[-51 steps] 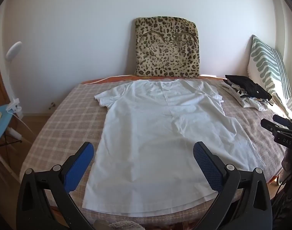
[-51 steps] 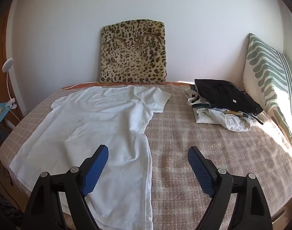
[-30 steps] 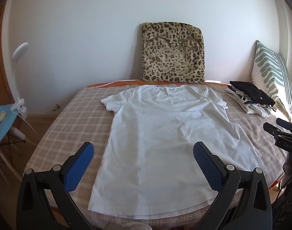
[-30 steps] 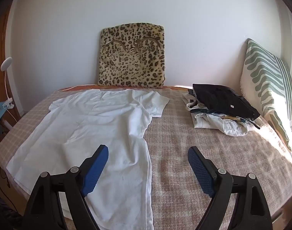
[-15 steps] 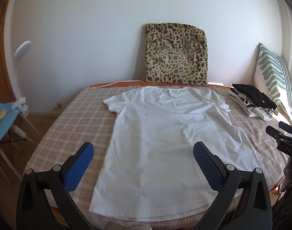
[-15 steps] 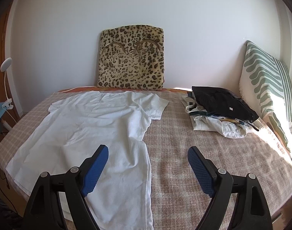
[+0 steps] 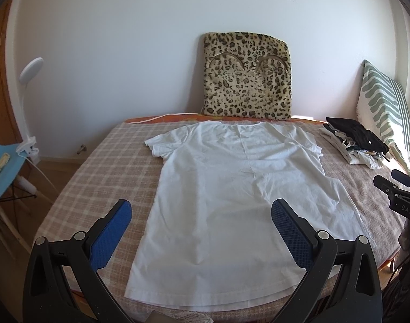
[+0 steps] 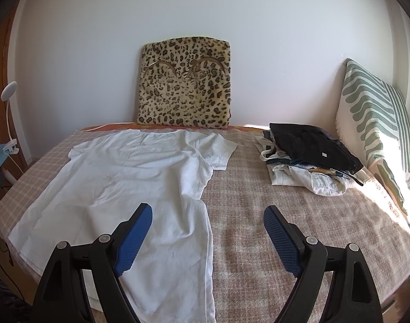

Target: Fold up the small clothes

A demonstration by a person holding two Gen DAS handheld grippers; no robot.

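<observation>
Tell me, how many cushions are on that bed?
2. A leopard-print cushion leans upright on the back wall behind the white T-shirt; a green-and-white striped cushion stands at the right edge, beside the clothes pile.

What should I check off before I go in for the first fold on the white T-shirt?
1. White T-shirt lies spread flat on the bed, hem nearest the grippers: ok.
2. Both sleeves out, not tucked under: ok.
3. Cloth smooth: not ok, creases run across the middle and along the edge beside the pile.
4. Left gripper open, nothing between its pads: ok.
5. Right gripper open and empty, over the shirt's side edge: ok.
6. Pile of clothes lies apart from the shirt, with bare blanket between for folding: ok.
</observation>
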